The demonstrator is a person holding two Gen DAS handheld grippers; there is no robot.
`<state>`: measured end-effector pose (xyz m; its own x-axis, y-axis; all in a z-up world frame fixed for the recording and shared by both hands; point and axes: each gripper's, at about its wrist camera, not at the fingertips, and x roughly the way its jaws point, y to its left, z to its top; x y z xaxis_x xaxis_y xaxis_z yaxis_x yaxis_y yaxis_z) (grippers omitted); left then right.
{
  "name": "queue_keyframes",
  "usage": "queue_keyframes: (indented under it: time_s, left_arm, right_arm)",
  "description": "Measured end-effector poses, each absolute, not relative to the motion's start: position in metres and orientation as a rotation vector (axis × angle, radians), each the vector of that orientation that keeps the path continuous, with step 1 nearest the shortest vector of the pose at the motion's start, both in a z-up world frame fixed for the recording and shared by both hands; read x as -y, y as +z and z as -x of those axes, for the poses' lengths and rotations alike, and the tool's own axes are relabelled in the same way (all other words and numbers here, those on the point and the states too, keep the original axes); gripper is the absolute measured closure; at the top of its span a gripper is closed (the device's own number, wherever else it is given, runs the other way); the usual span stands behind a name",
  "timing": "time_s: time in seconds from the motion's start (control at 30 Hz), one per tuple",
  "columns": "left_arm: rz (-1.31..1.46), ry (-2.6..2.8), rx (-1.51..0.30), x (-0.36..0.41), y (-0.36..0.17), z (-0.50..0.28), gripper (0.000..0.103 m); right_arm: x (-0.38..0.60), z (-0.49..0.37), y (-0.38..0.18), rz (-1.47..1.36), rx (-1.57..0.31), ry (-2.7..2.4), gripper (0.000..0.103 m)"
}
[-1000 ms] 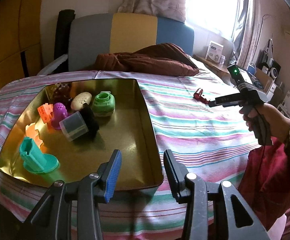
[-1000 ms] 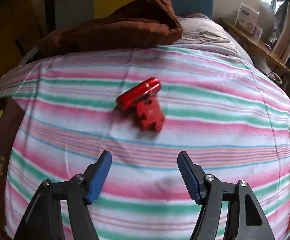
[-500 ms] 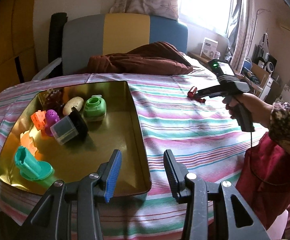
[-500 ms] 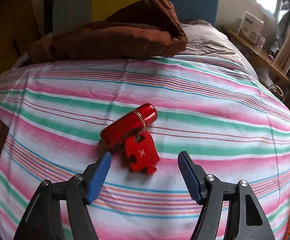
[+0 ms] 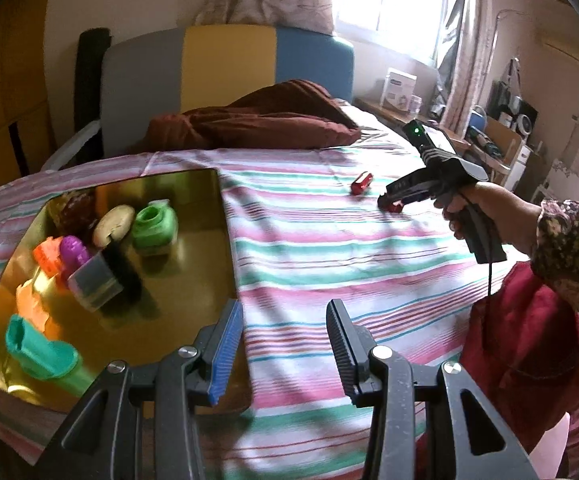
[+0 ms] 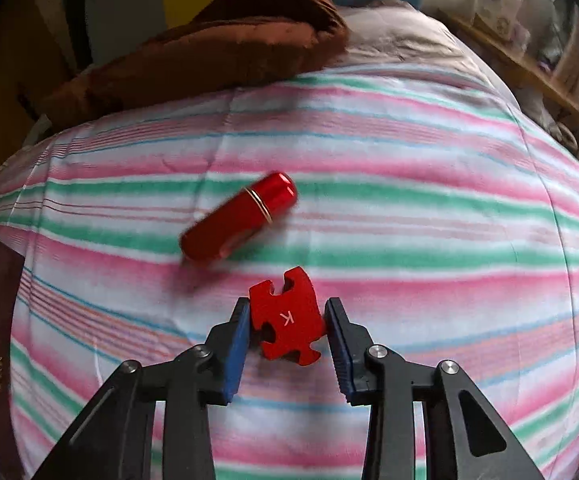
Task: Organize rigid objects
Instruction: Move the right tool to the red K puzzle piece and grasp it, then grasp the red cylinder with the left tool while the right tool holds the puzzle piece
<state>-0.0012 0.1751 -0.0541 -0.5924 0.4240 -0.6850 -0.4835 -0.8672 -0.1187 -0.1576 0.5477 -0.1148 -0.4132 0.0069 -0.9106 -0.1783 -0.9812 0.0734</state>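
Note:
A red puzzle piece (image 6: pixel 287 322) marked K lies on the striped cloth between the pads of my right gripper (image 6: pixel 287 338), whose jaws have closed onto its sides. A red cylinder (image 6: pixel 238 222) lies just beyond it, blurred. In the left wrist view the right gripper (image 5: pixel 387 201) is at the puzzle piece (image 5: pixel 396 207), with the cylinder (image 5: pixel 362 183) to its left. My left gripper (image 5: pixel 283 350) is open and empty above the near right corner of the gold tray (image 5: pixel 193 264), which holds several toys.
In the tray are a teal boot shape (image 5: pixel 39 350), a green pot (image 5: pixel 154 226), a purple piece (image 5: pixel 72 249) and a grey box (image 5: pixel 94 284). A brown blanket (image 5: pixel 257 122) lies at the far edge of the bed. A shelf with clutter (image 5: pixel 501 132) stands at right.
My right gripper moved forward and closed its jaws around the red puzzle piece. The red cylinder rolled slightly away. The left gripper shifted a little right.

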Motion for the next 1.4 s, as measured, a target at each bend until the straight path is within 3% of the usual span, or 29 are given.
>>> queue_keyframes:
  time_s: [0.33,0.43,0.53,0.63,0.8,1.17,1.4]
  left_arm:
    - [1.050,2.287,-0.134,-0.245,-0.042,0.042,0.058]
    - [1.073,2.253,-0.179,-0.275,-0.044,0.058,0.040]
    - [1.100,2.218,-0.190,-0.310,-0.050,0.084,0.040]
    - [1.143,2.214,-0.212,-0.342,-0.061,0.111,0.040]
    - [1.124,2.236,-0.362,-0.391,-0.078,0.145,0.040]
    - [1.016,2.189,-0.596,-0.461,-0.115,0.193,0.040]
    - [1.019,2.209,-0.502,-0.472,-0.129,0.211,0.040]
  right_arm:
    - [-0.567,0.119,-0.115,1.537,-0.344,2.517,0.066]
    - [-0.569,0.117,-0.109,1.505,-0.337,2.517,0.066]
    - [-0.574,0.113,-0.104,1.481,-0.308,2.502,0.066]
    - [-0.590,0.119,-0.109,1.499,-0.412,2.471,0.066]
    - [-0.605,0.120,-0.112,1.509,-0.552,2.427,0.066]
    - [-0.608,0.118,-0.113,1.514,-0.619,2.379,0.066]
    - [-0.610,0.120,-0.115,1.518,-0.641,2.370,0.066]
